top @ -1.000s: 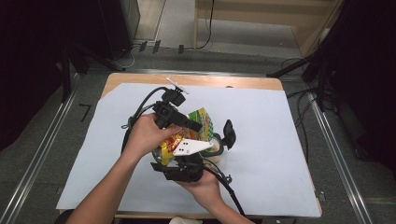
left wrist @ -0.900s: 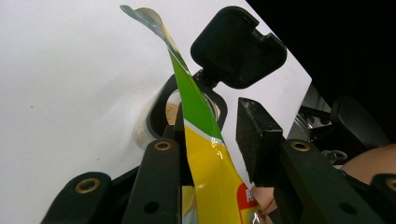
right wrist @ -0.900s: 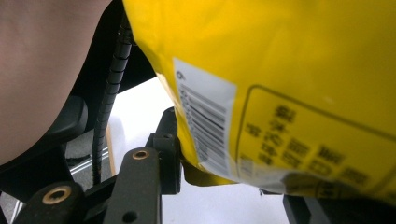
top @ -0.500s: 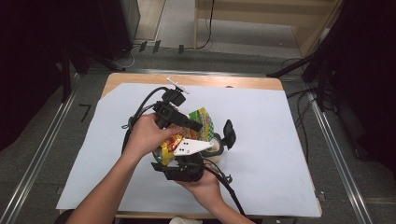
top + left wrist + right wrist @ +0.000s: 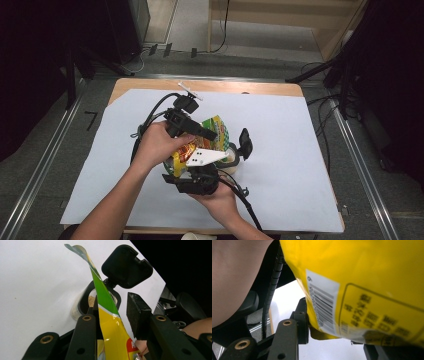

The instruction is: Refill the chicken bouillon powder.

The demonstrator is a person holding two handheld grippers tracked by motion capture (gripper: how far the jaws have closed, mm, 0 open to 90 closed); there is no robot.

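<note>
Both claws on the pouch, over the open jar.

Your left gripper (image 5: 117,322) stands partly open, the yellow-and-green foil snack pouch (image 5: 110,330) against its left pad, the right pad apart from it. Your right gripper (image 5: 329,340) has the pouch's lower end between its jaws; I cannot tell whether they pinch it. The pouch hangs tilted over the clear round jar (image 5: 85,302) with black flip lid (image 5: 126,266) open, a tan fill inside. The white sheet (image 5: 300,150) on the wooden table (image 5: 240,87) leaves you room rightward.
</note>
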